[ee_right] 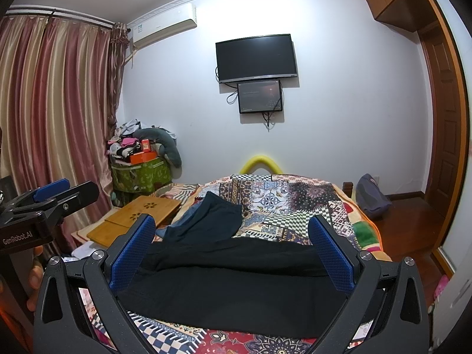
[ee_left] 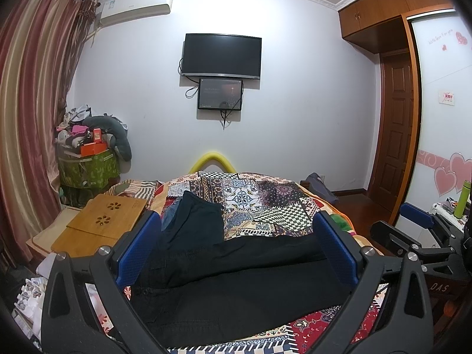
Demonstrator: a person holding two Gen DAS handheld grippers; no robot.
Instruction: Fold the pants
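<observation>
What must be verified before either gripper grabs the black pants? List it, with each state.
1. Left gripper open: ok, fingers wide apart.
2. Right gripper open: ok, fingers wide apart.
3. Nothing held: ok, both jaws bare.
4. Black pants lying across the patterned bedspread: ok, though wrinkled.
5. Dark garment apart from the pants: not ok, it meets them at the left.
6. Near edge of pants within view: cannot tell, gripper bodies hide parts of it.
</observation>
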